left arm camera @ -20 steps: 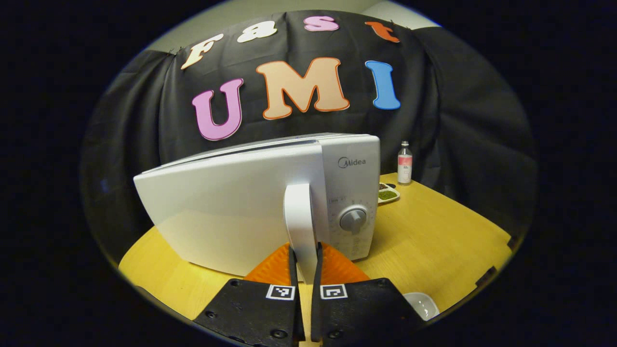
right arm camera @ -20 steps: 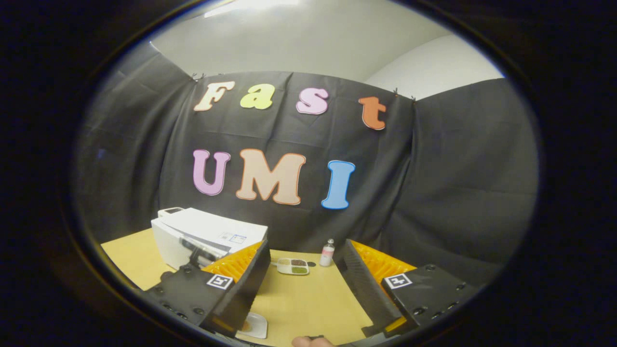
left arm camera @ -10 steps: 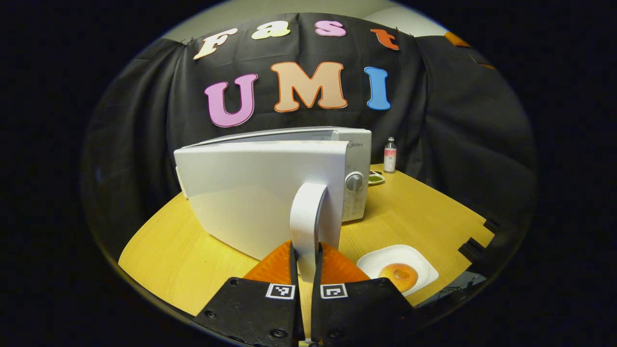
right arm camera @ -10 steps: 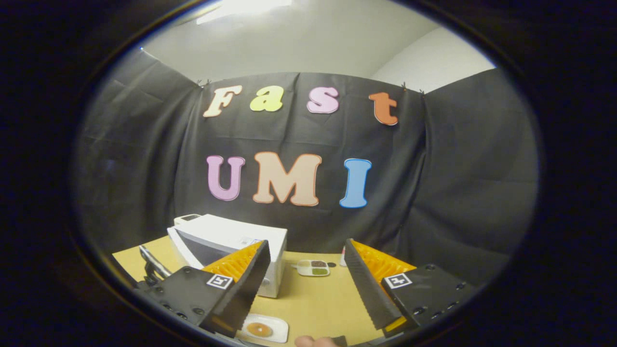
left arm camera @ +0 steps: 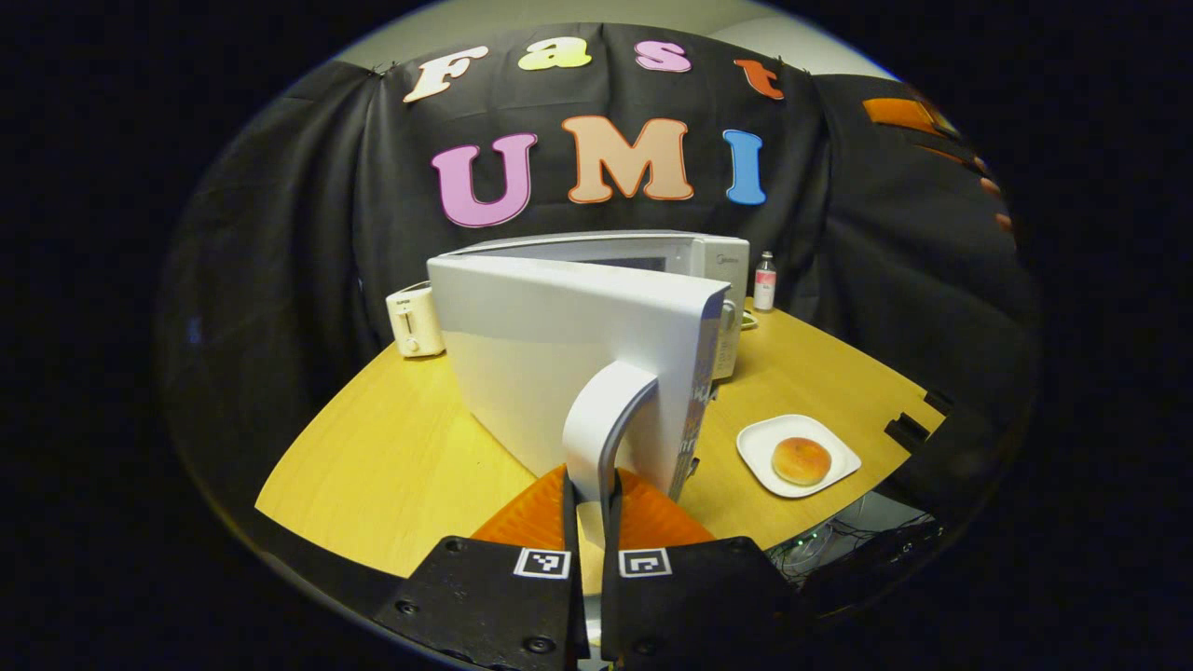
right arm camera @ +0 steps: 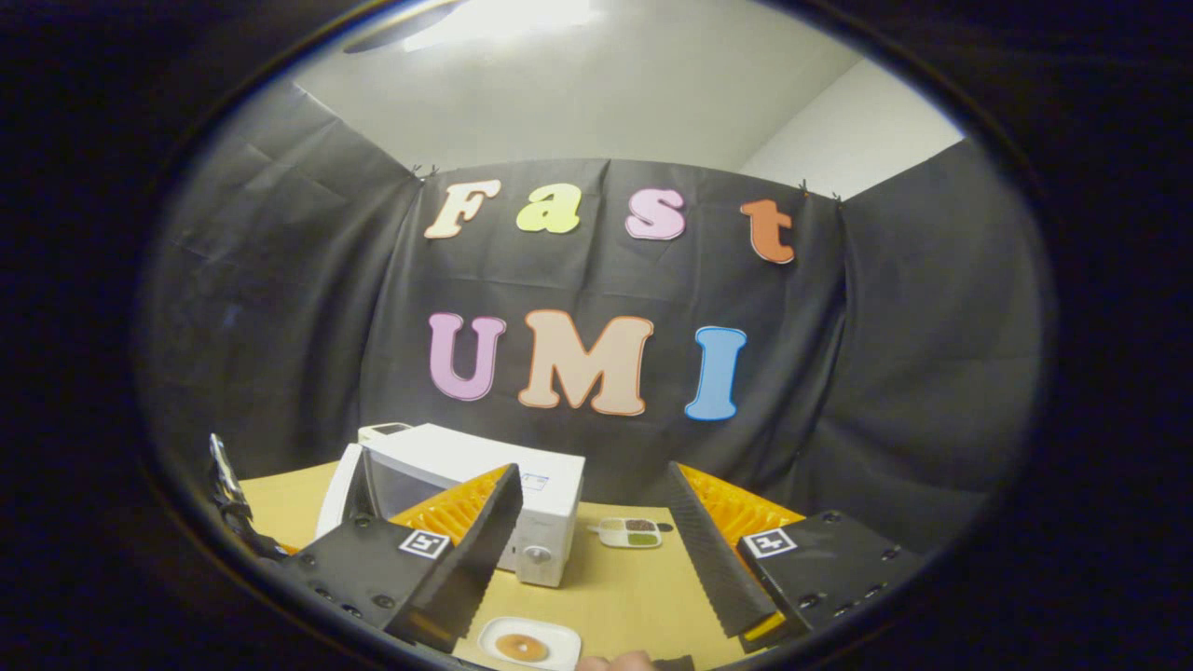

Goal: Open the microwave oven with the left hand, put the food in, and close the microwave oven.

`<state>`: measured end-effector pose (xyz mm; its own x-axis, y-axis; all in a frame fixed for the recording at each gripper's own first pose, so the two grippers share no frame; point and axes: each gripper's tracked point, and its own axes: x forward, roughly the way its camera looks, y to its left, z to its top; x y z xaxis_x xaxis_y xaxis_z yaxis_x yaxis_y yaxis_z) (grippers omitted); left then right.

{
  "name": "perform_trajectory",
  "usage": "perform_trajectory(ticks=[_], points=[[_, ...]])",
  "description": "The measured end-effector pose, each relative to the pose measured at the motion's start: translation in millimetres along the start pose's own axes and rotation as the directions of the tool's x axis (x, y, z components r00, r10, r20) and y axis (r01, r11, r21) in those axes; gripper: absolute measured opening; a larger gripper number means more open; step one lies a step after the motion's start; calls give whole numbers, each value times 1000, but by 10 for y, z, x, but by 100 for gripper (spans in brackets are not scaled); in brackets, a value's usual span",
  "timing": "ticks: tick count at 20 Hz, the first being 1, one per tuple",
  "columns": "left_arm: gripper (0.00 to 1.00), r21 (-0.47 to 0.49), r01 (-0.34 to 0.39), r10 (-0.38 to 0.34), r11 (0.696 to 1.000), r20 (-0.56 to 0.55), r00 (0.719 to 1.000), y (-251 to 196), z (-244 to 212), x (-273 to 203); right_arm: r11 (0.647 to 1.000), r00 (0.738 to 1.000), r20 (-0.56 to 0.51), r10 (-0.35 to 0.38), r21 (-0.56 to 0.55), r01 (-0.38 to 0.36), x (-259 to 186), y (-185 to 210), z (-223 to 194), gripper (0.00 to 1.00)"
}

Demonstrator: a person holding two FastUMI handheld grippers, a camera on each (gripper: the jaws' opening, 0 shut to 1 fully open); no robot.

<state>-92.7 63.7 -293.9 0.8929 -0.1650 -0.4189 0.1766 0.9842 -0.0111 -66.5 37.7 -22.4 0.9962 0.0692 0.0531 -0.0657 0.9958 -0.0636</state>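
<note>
On the yellow table (left arm camera: 391,457), the white microwave oven (left arm camera: 690,256) is standing with its door (left arm camera: 559,354) swung well out from the cavity. I am holding the door's curved white handle (left arm camera: 601,429) with my left gripper (left arm camera: 590,508): both orange fingers (left arm camera: 531,513) are pressing in on the lower end of the handle, nearly together. Off to the right of the door, near the table's front edge, the bun (left arm camera: 801,459) is sitting on a white square plate (left arm camera: 755,447), well apart from the oven. A small bottle (left arm camera: 765,281) is standing behind the oven by the black cloth, and a white toaster (left arm camera: 415,320) is sitting at the far left of the table.

From the right gripper view, my right gripper (right arm camera: 592,559) is hanging above the table with its fingers spread wide and nothing between them. I am seeing the microwave oven (right arm camera: 550,485) beyond the left finger, the plate (right arm camera: 559,638) with the bun (right arm camera: 520,646) below, and a small divided dish (right arm camera: 629,532) farther back.
</note>
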Motion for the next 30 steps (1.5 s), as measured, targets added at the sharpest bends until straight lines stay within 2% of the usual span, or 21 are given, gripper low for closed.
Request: perform_trajectory(ticks=[4,9,12,16,19,22,26,30], points=[[5,6,-56,56,998,-1,998,436,-126,-230,998,1000,8,20,54,-21,-31,222,-195,97],[5,-20,-140,140,990,-11,990,1005,-240,-360,997,998,-57,40,69,-36,8,411,-680,97],[4,-71,-139,138,988,-17,990,1119,-275,-407,996,993,-106,53,80,-45,52,453,-981,97],[4,-74,-140,138,987,-21,990,1207,-287,-453,996,981,-183,58,81,-44,122,495,-1453,98],[4,-77,-137,135,988,-33,990,1264,-272,-502,992,950,-284,127,44,-120,139,660,-1935,98],[4,-63,-151,149,987,-25,988,1374,-229,-601,988,929,-348,125,-37,-147,117,650,-2301,98],[4,-50,-167,168,985,8,986,1502,-47,-779,989,890,-434,139,9,-151,46,751,-2774,98],[4,-44,-184,185,982,26,982,1579,139,-929,986,849,-510,141,-3,-166,14,795,-3168,98]])
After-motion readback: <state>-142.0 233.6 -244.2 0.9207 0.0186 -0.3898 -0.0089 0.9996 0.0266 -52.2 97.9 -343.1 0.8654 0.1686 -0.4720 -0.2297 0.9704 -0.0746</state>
